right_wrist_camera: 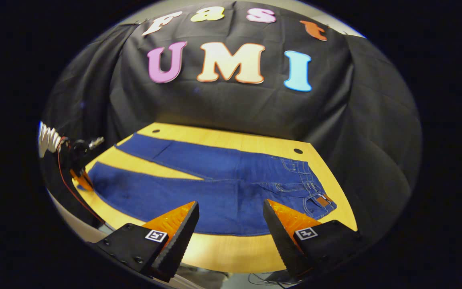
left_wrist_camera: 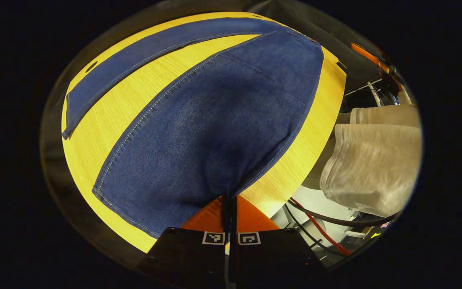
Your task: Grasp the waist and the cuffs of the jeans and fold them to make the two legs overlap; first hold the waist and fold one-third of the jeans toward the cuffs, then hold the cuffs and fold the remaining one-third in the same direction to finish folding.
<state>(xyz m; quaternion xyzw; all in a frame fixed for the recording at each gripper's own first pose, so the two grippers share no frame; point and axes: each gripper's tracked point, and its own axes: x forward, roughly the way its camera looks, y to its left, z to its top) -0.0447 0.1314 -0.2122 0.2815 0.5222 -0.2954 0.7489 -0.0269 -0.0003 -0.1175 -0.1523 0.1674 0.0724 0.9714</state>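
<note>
A black cloth wall [right_wrist_camera: 231, 104] closes the booth behind a pale wooden bench [right_wrist_camera: 231, 251], whose far edge carries two small round holes, one near each far corner. The jeans [right_wrist_camera: 215, 188] lie flat and unfolded on the bench with their long axis along its length: in the right gripper view the waist, with belt loops and a brown patch, points to the right end of the bench, and the two legs run to the left end, spread in a narrow V with bare wood between them. The far leg lies close to the far edge; the near leg runs beside the front edge, leaving a strip of bare wood along that edge. The right gripper [right_wrist_camera: 231, 228] hangs off the front edge, facing the seat of the jeans, its fingers spread wide and holding nothing. The left gripper [right_wrist_camera: 79, 173] sits at the left end of the bench, at the cuff of the near leg; in the left gripper view [left_wrist_camera: 229, 212] its fingers are pressed together on the cuff edge, with the denim bulging up from the pinch. Beyond the bench's front edge that view shows a person's light trousers [left_wrist_camera: 371, 160] and loose cables [left_wrist_camera: 319, 224].
</note>
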